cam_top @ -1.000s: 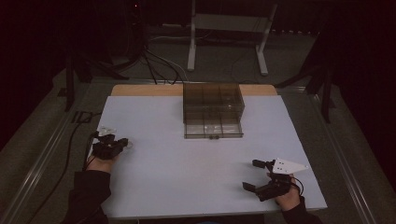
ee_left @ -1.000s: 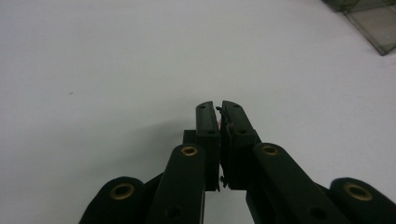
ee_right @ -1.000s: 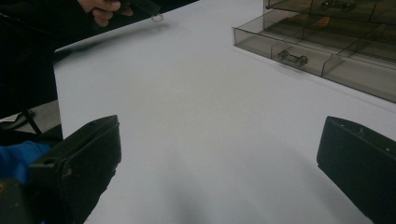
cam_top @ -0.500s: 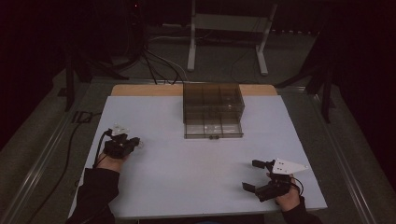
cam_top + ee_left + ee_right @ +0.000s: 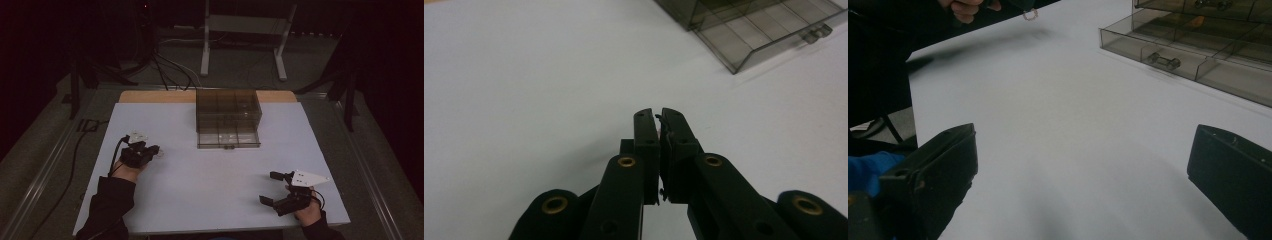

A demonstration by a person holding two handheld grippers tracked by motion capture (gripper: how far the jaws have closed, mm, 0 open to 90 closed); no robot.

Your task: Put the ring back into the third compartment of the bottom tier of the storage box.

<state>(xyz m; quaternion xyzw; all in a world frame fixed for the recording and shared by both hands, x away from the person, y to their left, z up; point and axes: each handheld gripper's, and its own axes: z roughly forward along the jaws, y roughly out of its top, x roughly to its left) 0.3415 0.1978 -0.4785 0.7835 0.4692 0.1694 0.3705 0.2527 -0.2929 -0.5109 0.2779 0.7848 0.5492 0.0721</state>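
From where I stood, the left gripper (image 5: 150,150) had its claw pinched nearly closed on a small piece (image 5: 1030,14). It looked like a thin pale loop, though it was too tiny to make out properly. It hung just above the white table (image 5: 210,200), on the left side and well apart from the smoky clear compartment box (image 5: 228,117) at the far middle. The box's front tray stood pulled out toward the person. I judged the small piece to be very light and stiff, probably slick metal, and apt to twist or pop out of a hold that caught only its edge. A grip across the middle of the loop, well into the pads, seemed safest. The right gripper (image 5: 270,188) rested low near the front right corner, its claw spread wide with nothing in it. One front compartment already held a metal part (image 5: 1163,61).
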